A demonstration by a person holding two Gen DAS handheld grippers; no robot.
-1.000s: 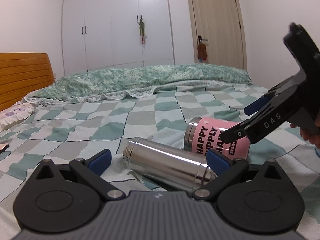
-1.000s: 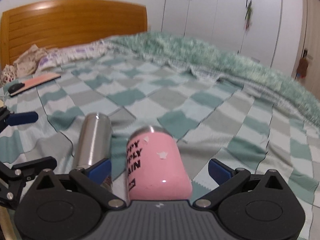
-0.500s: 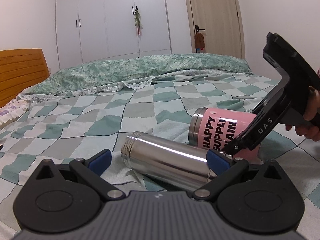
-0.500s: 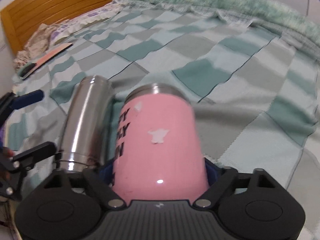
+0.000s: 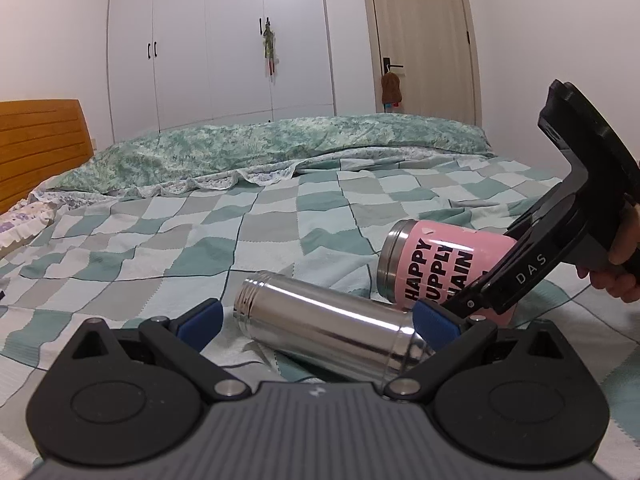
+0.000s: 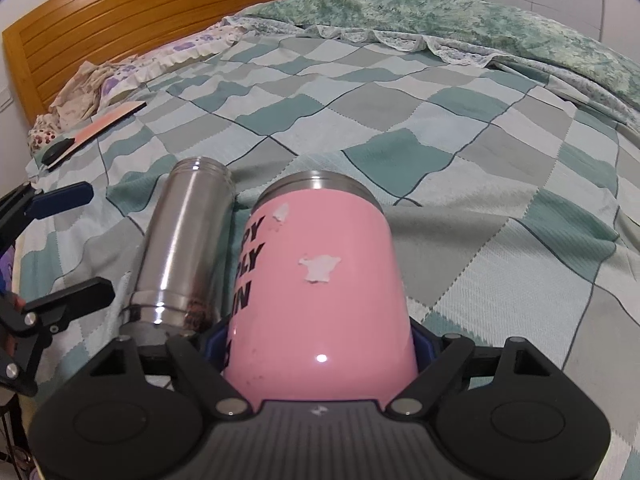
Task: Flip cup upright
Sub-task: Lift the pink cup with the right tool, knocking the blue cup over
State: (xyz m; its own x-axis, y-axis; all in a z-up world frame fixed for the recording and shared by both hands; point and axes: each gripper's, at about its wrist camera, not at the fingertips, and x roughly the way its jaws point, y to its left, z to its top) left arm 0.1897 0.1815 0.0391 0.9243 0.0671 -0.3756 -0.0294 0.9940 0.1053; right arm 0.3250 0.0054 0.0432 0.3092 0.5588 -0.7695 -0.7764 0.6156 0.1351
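A pink cup (image 6: 320,280) with black lettering lies on its side on the checked bedspread, steel rim pointing away from me; it also shows in the left wrist view (image 5: 440,268). My right gripper (image 6: 320,344) is shut on its base end, blue pads pressed on both sides. A steel cup (image 5: 324,328) lies on its side beside it, also seen in the right wrist view (image 6: 184,248). My left gripper (image 5: 316,320) is open, its fingers on either side of the steel cup's base without touching.
The checked bedspread (image 6: 460,152) covers the bed. A green quilt (image 5: 280,148) is bunched at the far side. A wooden headboard (image 6: 140,12), pillows (image 6: 160,60), an orange book and a black object (image 6: 56,152) lie at the left. Wardrobe and door stand behind.
My right gripper moved forward around the pink cup's base and closed on it. My left gripper edged closer to the steel cup and stayed open.
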